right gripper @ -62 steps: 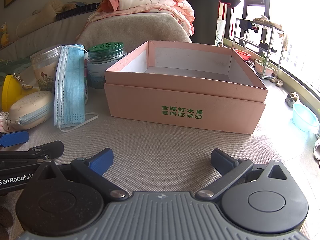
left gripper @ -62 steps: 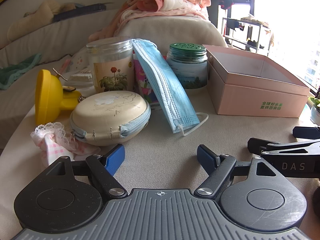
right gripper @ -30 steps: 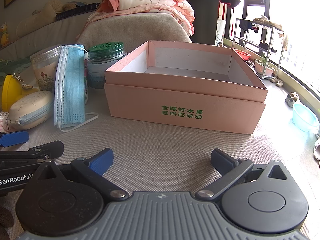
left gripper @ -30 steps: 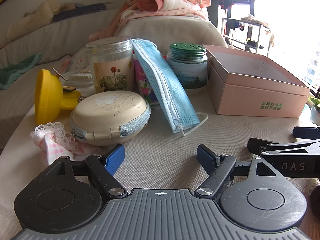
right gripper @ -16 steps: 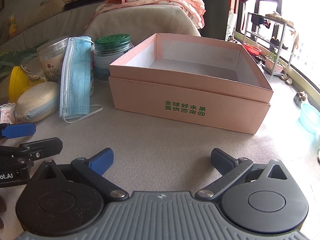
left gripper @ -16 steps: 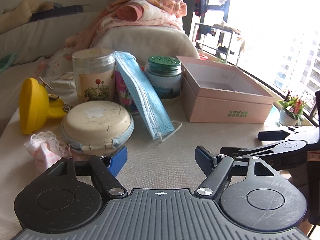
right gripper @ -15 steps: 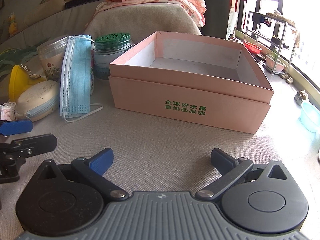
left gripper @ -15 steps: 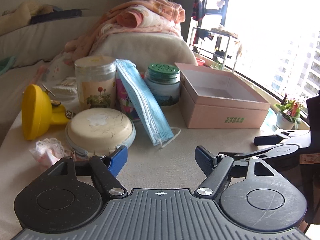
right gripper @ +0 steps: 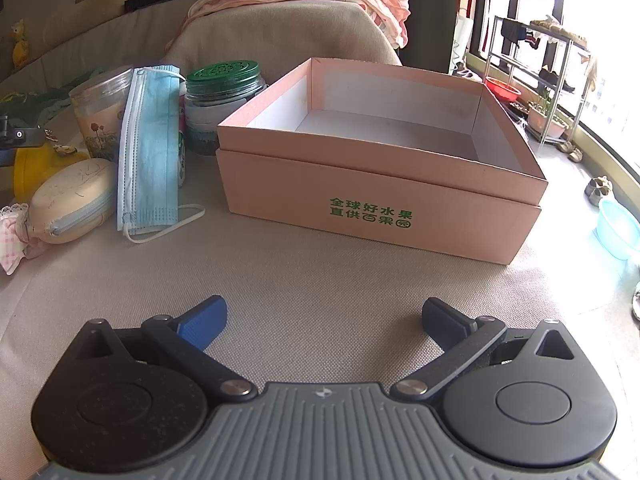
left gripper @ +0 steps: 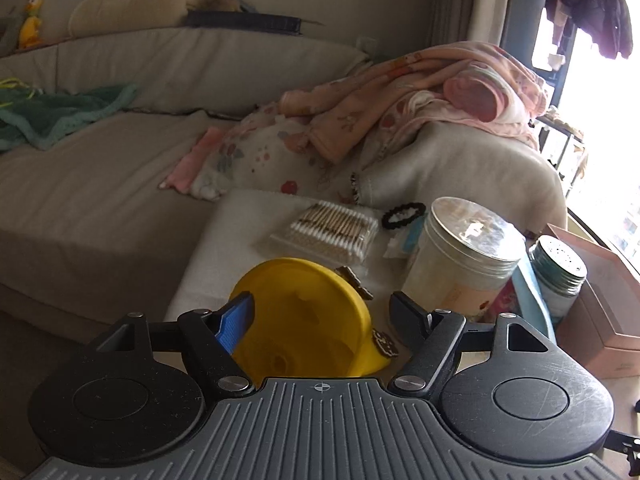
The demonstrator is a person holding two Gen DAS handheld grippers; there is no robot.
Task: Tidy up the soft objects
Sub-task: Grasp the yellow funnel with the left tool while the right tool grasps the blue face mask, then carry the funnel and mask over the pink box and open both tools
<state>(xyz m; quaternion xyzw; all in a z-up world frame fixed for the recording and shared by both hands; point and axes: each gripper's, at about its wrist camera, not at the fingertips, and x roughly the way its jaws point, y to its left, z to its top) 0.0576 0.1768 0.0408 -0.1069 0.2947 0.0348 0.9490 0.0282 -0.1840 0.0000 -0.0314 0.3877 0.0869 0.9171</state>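
Note:
In the left wrist view my left gripper (left gripper: 322,314) stands open above a yellow funnel (left gripper: 304,320), which shows between and behind the fingers without touching the pads. Beyond it lie a pack of cotton swabs (left gripper: 328,232) and a black hair tie (left gripper: 404,214). In the right wrist view my right gripper (right gripper: 322,320) is open and holds nothing, low over the beige tablecloth in front of the open pink box (right gripper: 380,196). Left of the box a blue face mask (right gripper: 148,152) leans on the jars. A beige zip pouch (right gripper: 72,200) and a pink lace cloth (right gripper: 12,240) lie further left.
A clear jar with a flower label (right gripper: 100,120) and a green-lidded jar (right gripper: 224,100) stand behind the mask. A sofa (left gripper: 100,184) with a pink blanket (left gripper: 420,96) and a green cloth (left gripper: 60,116) runs behind the table. A blue basin (right gripper: 618,232) sits on the floor at right.
My left gripper has swung left and risen, from behind the pouch and mask to over the yellow funnel, now facing the sofa. The right gripper has stayed put.

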